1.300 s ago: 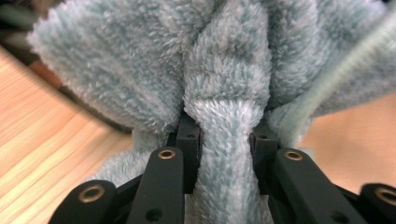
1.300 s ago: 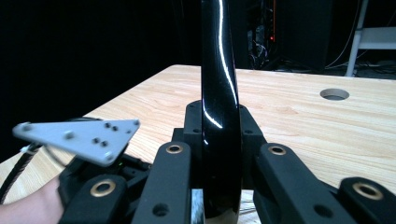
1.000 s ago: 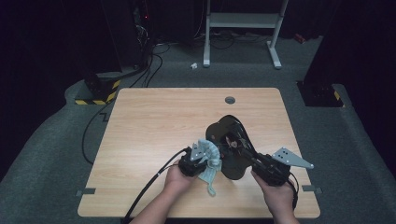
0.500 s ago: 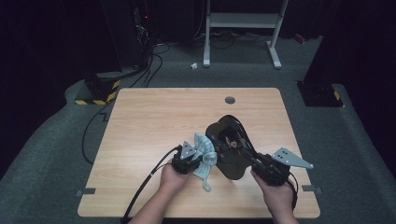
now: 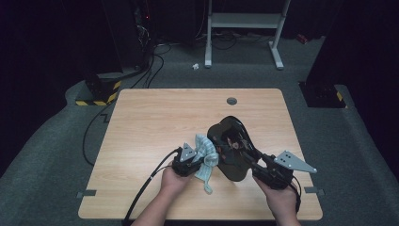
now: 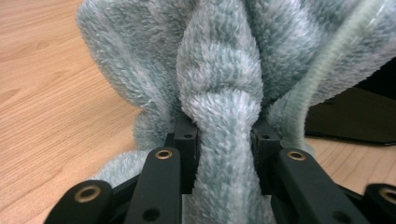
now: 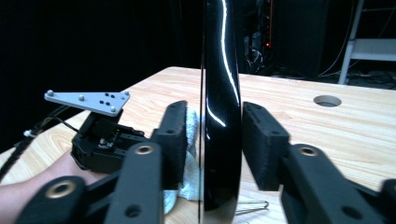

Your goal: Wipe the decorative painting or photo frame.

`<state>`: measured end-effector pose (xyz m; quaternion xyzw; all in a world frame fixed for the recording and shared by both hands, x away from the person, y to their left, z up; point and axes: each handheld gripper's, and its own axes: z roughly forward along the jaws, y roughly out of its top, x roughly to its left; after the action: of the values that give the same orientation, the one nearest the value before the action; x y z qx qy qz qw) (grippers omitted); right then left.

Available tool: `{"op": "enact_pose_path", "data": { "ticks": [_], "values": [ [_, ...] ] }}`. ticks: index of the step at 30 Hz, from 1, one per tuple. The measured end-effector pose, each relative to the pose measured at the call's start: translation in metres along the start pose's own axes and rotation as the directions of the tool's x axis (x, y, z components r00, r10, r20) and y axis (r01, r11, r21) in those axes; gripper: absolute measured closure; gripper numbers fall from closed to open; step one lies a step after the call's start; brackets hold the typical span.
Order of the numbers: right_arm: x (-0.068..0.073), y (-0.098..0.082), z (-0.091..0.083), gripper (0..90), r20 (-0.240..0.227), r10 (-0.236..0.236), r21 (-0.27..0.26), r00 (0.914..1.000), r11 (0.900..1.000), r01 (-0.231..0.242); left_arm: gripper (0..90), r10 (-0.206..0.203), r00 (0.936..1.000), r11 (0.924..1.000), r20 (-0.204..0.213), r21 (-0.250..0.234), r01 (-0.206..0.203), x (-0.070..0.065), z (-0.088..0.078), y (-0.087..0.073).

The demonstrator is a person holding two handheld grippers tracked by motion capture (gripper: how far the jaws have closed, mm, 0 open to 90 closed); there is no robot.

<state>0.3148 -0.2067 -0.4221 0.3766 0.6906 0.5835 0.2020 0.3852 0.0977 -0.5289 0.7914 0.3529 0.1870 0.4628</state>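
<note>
Pinching fluffy blue-grey towel [image 6: 219, 93]; glossy black tray [image 7: 219, 93]

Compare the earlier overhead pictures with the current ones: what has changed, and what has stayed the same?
The right gripper has just been opening its jaws, loosening from the glossy black object standing between them. The left gripper stays shut on the blue-grey towel beside it, barely shifted. Both hands remain in place.

Both hands enter from six o'clock. The left gripper [image 5: 200, 160] points toward three o'clock, jaws clamped; the right gripper's [image 5: 251, 162] jaws, aimed at ten o'clock, have just been opening.
</note>
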Motion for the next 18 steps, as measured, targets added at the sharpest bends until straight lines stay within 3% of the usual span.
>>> {"op": "enact_pose_path", "data": {
  "ticks": [9,11,18],
  "values": [
    [-0.001,-0.008,-0.003,41.5,0.019,-0.033,0.023,0.9993,0.999,0.033,70.4,-0.003,1.0000,1.0000,0.004,0.005,0.003,0.000,-0.001,0.000],
    [0.000,-0.017,-0.006,35.6,0.053,-0.051,0.035,0.9973,0.998,0.049,70.4,-0.006,0.9999,1.0000,0.008,0.007,0.006,0.001,0.000,0.000],
    [0.003,-0.045,-0.007,37.1,0.065,-0.062,0.091,0.9959,0.994,0.056,70.4,-0.012,0.9999,0.9999,0.008,0.011,0.012,0.002,0.000,0.000]
  ]
}}
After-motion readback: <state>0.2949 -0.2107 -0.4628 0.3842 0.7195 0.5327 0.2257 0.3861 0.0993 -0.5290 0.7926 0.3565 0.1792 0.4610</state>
